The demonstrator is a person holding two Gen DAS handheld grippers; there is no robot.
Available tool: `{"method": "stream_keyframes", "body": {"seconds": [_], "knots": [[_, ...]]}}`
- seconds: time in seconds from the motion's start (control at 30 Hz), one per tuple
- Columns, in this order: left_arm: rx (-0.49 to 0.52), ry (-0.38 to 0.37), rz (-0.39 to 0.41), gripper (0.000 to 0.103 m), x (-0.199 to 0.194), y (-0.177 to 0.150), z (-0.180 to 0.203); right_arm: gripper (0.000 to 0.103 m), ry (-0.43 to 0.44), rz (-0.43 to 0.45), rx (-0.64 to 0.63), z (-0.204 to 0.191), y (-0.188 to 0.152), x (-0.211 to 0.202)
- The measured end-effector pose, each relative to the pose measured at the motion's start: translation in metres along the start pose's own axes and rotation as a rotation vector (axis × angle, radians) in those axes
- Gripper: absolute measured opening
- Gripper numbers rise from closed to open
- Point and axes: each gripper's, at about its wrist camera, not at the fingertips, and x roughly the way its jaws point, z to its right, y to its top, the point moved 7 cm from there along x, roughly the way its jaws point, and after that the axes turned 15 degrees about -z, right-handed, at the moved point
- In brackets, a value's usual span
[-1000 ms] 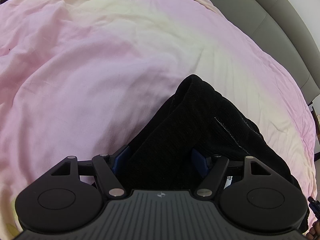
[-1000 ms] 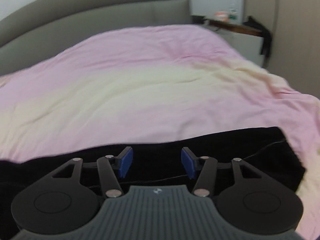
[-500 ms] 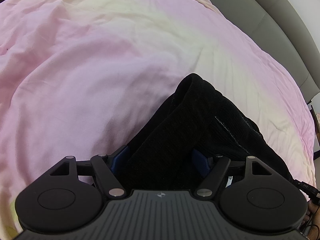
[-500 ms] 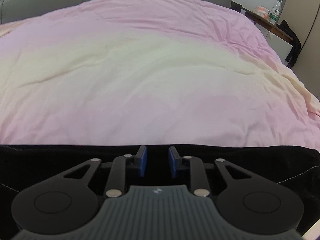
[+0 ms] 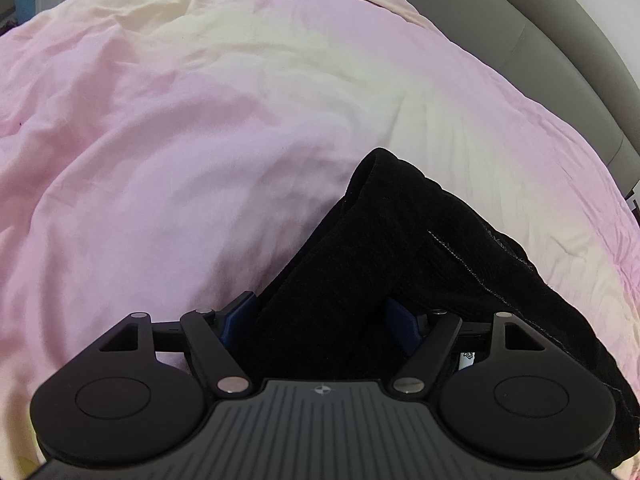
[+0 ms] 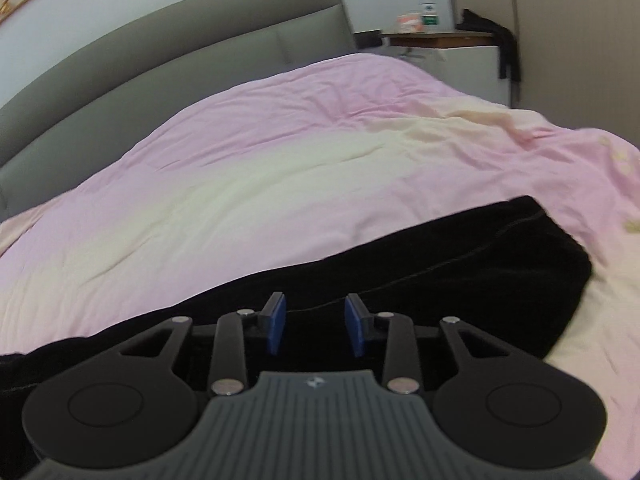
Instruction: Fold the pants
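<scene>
We had the black pants (image 5: 404, 264) lying across the pink and cream duvet (image 5: 168, 152) of the bed, one bunched end running between the left tongs (image 5: 320, 316). Those stood wide, their jaws having just been opening, with the thick cloth filling the gap; whether the pads still pressed it we could not tell. Our right tongs (image 6: 316, 328) hovered over the long dark band (image 6: 460, 264), partly parted after just opening again, nothing pinched between them. To do this step well, we judged, we should take both layers squarely at the edge and lift evenly, so the fold lands flat.
</scene>
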Motion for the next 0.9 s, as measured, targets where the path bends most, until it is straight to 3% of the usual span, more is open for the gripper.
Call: {"method": "stream_keyframes", "body": {"seconds": [0.2,0.27,0.37,0.5,0.63,0.73,0.8,0.9], "knots": [[0.068,0.103,0.116,0.082,-0.017,-0.01,0.012,0.039,0.033,0.047,0.266,0.077,-0.002,-0.031],[0.097,0.173,0.169,0.082,-0.027,-0.016,0.018,0.052,0.06,0.074,0.333,0.093,0.001,-0.039],[0.127,0.265,0.252,0.08,-0.046,-0.025,0.032,0.053,0.07,0.108,0.415,0.119,0.002,-0.046],[0.168,0.291,0.322,0.08,-0.067,-0.049,0.072,0.054,0.063,0.129,0.542,0.159,-0.003,-0.042],[0.287,0.222,0.256,0.08,-0.049,-0.078,0.151,0.056,0.096,0.137,0.777,0.207,-0.016,-0.024],[0.407,0.145,0.17,0.08,-0.023,-0.1,0.221,0.056,0.137,0.101,0.85,0.225,-0.024,-0.004],[0.458,0.085,0.097,0.08,-0.003,-0.115,0.264,0.056,0.191,0.077,0.91,0.233,-0.032,0.009],[0.537,0.062,0.011,0.08,0.022,-0.137,0.322,0.058,0.294,0.044,0.985,0.237,-0.037,0.027]]}}
